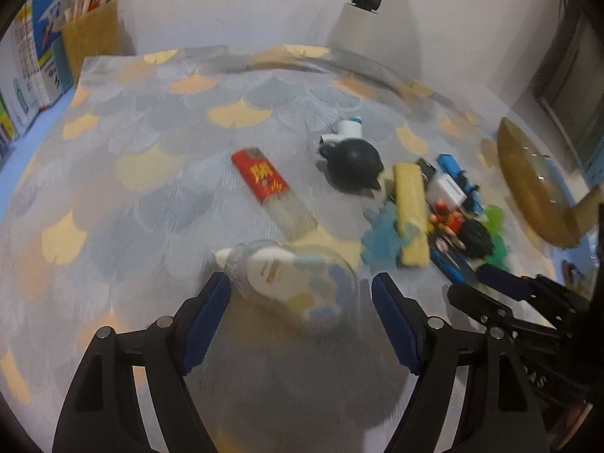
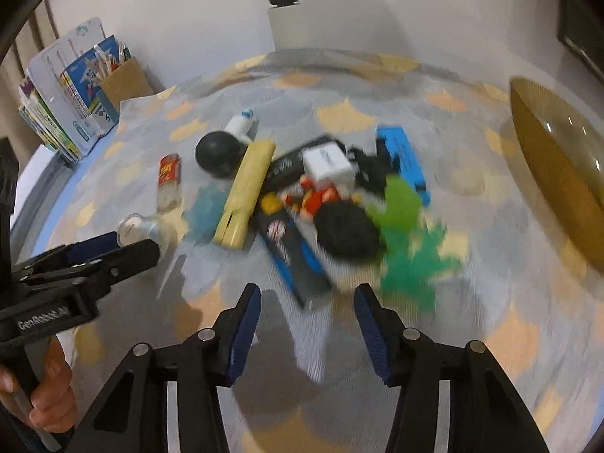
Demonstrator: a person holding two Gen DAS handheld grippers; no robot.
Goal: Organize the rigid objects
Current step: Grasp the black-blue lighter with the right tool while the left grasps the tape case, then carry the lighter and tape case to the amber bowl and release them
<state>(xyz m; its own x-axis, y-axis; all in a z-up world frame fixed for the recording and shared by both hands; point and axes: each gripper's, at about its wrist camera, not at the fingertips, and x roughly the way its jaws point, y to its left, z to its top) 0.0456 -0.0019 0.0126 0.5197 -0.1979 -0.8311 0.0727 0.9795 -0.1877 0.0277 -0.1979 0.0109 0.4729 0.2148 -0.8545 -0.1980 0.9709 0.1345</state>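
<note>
Hovering with jaws wide and empty, the left gripper [image 1: 300, 287] frames a clear round bottle [image 1: 290, 279] lying just beside the toy pile [image 2: 321, 196]. Nearby, the right gripper [image 2: 307, 298], narrower and empty, points at the dark box [image 2: 298, 260] on the pile's near edge. Sorting looks barely begun; next, each must drop and close.

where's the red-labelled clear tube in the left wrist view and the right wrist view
Left wrist: red-labelled tube lies centre, beyond the left tongs.
Right wrist: same tube sits left of centre, upright in frame.
Shared landmark: black ball right of it.
</note>
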